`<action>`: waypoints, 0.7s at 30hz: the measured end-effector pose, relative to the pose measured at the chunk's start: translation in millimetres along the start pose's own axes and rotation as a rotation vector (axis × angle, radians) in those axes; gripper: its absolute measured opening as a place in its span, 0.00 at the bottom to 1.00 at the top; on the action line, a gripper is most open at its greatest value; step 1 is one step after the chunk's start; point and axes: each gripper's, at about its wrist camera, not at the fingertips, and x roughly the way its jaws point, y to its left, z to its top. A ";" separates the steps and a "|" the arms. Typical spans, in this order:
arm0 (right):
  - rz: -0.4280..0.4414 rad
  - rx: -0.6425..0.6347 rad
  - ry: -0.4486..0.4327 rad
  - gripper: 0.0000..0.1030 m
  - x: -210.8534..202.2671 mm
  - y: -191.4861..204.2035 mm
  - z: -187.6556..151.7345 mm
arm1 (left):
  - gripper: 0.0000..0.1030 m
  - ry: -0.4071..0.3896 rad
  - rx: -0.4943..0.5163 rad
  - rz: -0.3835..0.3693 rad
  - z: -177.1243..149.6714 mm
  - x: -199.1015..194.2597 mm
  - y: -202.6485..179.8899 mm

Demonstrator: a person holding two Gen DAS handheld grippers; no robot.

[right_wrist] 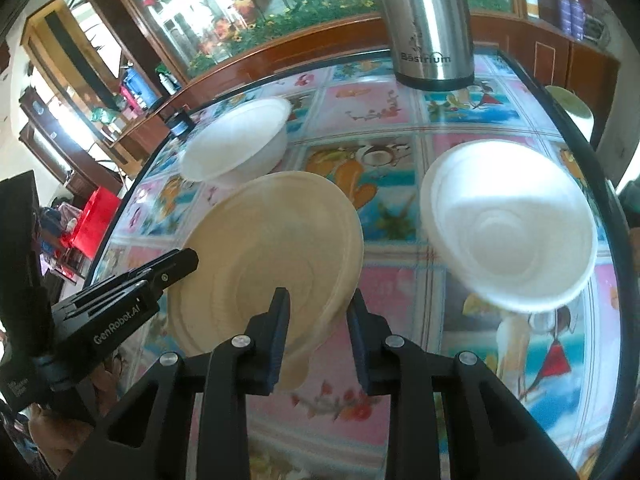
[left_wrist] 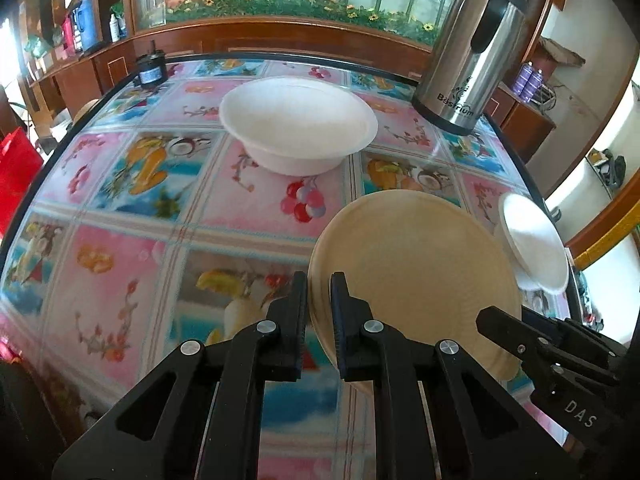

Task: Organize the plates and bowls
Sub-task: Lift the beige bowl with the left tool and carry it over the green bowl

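A tan plate is held tilted above the table; it also shows in the right wrist view. My left gripper is shut on its left rim. My right gripper straddles the plate's near rim with its jaws apart. A large white bowl stands at the table's far middle; it also shows in the right wrist view. A second white bowl sits at the right, seen edge-on in the left wrist view.
A steel thermos jug stands at the far right of the table, also in the right wrist view. A small black device sits at the far left corner. The fruit-patterned tablecloth covers a table with a black rim.
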 end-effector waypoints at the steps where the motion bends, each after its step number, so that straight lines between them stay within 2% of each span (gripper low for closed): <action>1: 0.000 -0.004 0.001 0.28 -1.5 2.9 -3.5 | 0.11 -0.003 0.002 0.001 -3.0 -4.6 1.4; 11: 0.014 -0.050 0.006 0.28 -13.1 38.6 -36.1 | 0.11 -0.053 0.011 0.039 -34.4 -47.4 22.1; 21: 0.035 -0.099 -0.010 0.30 -25.4 73.4 -50.9 | 0.11 -0.098 -0.010 0.061 -57.2 -85.9 47.8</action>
